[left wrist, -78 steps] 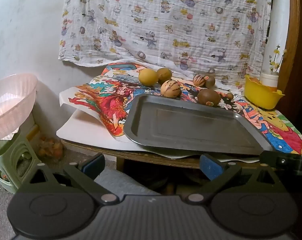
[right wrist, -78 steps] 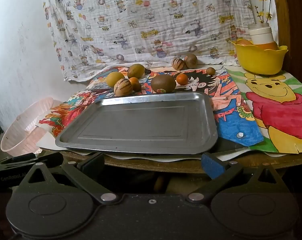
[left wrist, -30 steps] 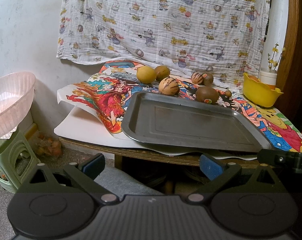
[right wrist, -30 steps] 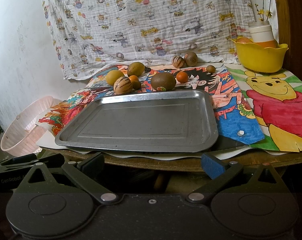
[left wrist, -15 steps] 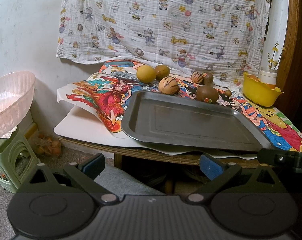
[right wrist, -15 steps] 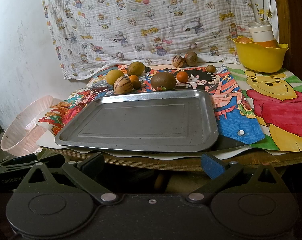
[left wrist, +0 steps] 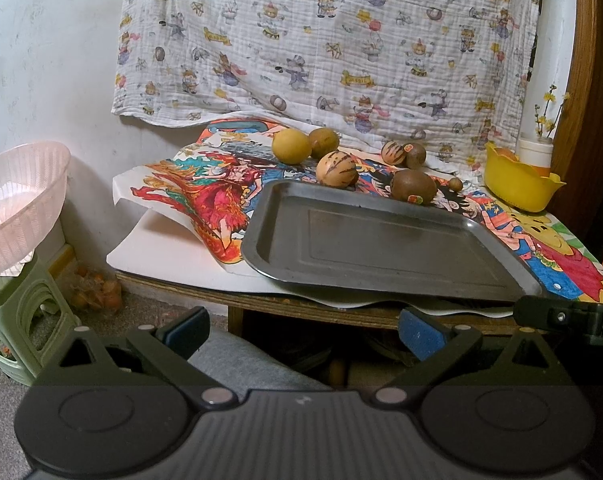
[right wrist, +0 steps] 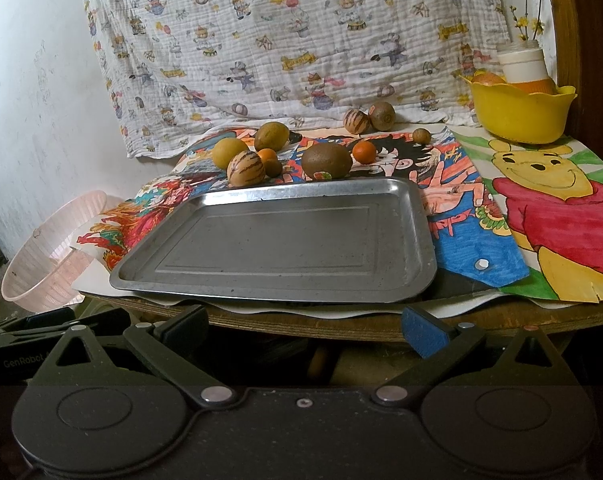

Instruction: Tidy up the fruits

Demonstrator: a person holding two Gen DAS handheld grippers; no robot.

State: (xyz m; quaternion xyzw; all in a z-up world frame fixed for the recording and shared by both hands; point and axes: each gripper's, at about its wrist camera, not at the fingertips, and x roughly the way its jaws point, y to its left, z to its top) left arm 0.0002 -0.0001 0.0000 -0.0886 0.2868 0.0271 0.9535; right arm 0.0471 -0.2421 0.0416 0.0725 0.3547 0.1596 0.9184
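An empty metal tray (right wrist: 285, 240) lies on the table in front of me; it also shows in the left wrist view (left wrist: 381, 244). Behind it sit several fruits: a brown kiwi-like fruit (right wrist: 326, 161), a striped fruit (right wrist: 246, 168), a yellow round fruit (right wrist: 229, 153), two small oranges (right wrist: 364, 152), and a striped and a brown one at the back (right wrist: 356, 121). My right gripper (right wrist: 301, 330) is open and empty, below the table's front edge. My left gripper (left wrist: 301, 332) is open and empty, low and left of the table.
A yellow bowl (right wrist: 521, 110) with a jar stands at the table's back right. A pink basket (left wrist: 17, 200) sits on a green stool (left wrist: 17, 320) at the left. A patterned cloth (right wrist: 293, 40) hangs behind. Colourful drawings (right wrist: 561, 208) cover the table.
Both grippers have stayed open and nearly still. The views shifted only slightly; the fruits and the tray have not moved.
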